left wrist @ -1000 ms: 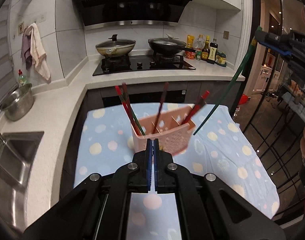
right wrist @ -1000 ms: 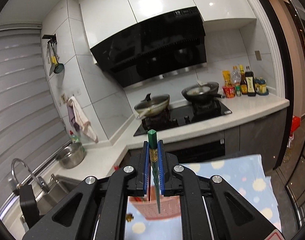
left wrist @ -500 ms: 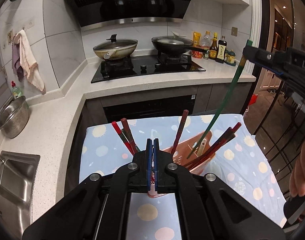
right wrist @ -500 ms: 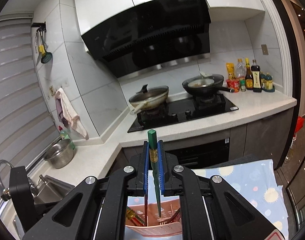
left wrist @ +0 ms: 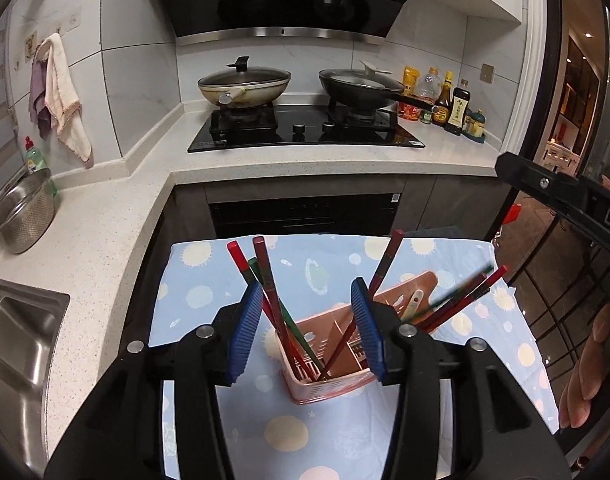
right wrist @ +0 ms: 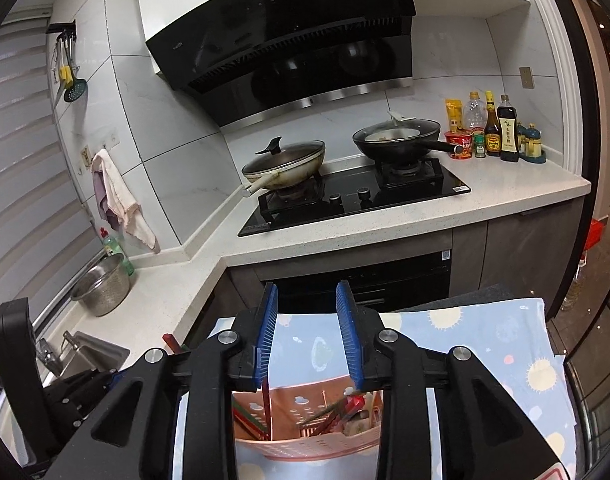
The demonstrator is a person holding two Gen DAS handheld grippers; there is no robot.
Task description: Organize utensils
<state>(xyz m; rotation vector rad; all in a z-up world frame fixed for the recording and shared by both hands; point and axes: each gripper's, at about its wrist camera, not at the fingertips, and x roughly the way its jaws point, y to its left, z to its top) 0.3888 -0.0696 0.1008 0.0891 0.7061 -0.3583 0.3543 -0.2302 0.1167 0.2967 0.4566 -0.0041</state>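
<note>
Utensil holder (left wrist: 329, 376) — a pink perforated plastic box with inner dividers — stands on the blue spotted cloth (left wrist: 197, 280) covering the near table, just beyond both grippers. Several red chopsticks (left wrist: 265, 280) and a green one lean in its left compartment; one dark red stick rises from the middle, and a further bundle of red sticks (left wrist: 465, 300) leans out to the right beside a pale spoon (left wrist: 413, 302). A green chopstick (left wrist: 461, 284) shows only as a blur over that right bundle.

Left gripper (left wrist: 309, 320): jaws have just been opening and stand apart, the blue pads either side of the holder's left sticks in the view, pressing on nothing.

Right gripper (right wrist: 307, 332): jaws have just been opening; a moderate gap, nothing between the pads. It hangs directly over the holder, whose contents show below it.

A person's fingers (left wrist: 589, 384) appear at the right edge of the left view.

Far side: a counter (right wrist: 505, 200) with a hob, two lidded pans and bottles — a steel colander (left wrist: 23, 212) at far left.
</note>
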